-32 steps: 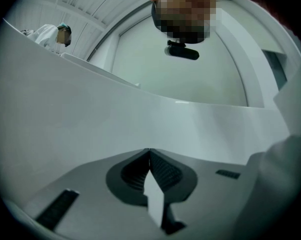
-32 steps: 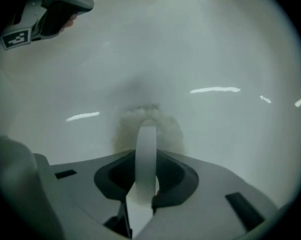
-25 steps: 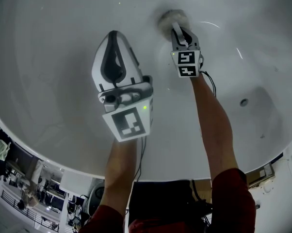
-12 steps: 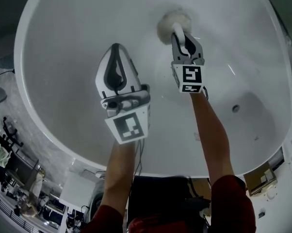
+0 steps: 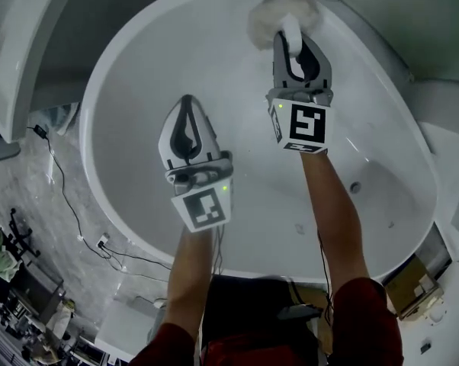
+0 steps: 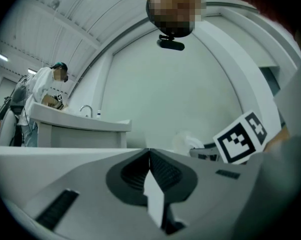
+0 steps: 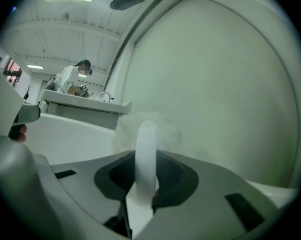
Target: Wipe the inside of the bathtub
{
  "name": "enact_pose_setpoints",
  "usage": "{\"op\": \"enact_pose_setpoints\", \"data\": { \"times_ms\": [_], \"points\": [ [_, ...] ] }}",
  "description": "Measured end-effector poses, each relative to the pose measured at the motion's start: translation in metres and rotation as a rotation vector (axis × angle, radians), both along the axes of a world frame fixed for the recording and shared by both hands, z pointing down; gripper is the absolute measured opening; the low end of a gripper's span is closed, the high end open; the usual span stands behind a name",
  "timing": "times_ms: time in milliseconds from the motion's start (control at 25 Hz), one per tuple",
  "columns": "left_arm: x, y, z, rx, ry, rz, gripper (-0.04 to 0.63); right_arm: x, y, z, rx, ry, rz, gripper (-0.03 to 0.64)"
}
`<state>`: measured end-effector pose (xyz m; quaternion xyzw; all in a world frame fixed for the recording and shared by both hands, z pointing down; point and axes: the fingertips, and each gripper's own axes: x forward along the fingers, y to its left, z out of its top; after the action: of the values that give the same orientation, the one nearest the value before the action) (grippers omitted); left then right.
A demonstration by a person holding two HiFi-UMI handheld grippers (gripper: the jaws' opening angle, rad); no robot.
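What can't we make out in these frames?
- Head view: whether the fluffy wiper head touches the bathtub wall; the right gripper covers its lower edge.
- Right gripper view: the head's contact face is blurred, partly behind its handle.
- Head view: part of the bathtub's near rim, behind the arms.
- Head view: the drain, too small for detail.

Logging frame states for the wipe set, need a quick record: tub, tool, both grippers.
tub: white, oval
tool: duster, fluffy head, white handle
right gripper: shut on duster handle, head up at the tub's far wall
left gripper: jaws together, nothing between them, over the tub interior
duster-tub contact: cannot tell
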<state>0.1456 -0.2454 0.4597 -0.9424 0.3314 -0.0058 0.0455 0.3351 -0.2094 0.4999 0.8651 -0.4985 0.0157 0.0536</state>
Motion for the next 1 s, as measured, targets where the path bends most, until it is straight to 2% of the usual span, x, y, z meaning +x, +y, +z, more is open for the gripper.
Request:
{"op": "enact_pose_setpoints", "data": {
  "times_ms": [200, 360, 560, 1000],
  "points": [
    [0.013, 0.007, -0.014, 0.022, -0.004, 0.023, 0.017, 0.023, -0.014, -0.006, -0.03, 0.004, 0.039, 0.094],
    [0.017, 0.005, -0.007, 0.021, -0.017, 0.035, 0.017, 0.016, -0.028, 0.005, -0.082, 0.085, 0.03, 0.092],
    [0.015, 0.004, 0.003, -0.004, -0.019, 0.025, 0.017, 0.008, -0.029, 0.023, -0.101, 0.099, 0.012, 0.092],
    [0.019, 0.015, 0.061, -0.023, -0.066, 0.038, 0.017, 0.003, -0.006, 0.121, -0.155, 0.023, 0.009, 0.092]
  ]
}}
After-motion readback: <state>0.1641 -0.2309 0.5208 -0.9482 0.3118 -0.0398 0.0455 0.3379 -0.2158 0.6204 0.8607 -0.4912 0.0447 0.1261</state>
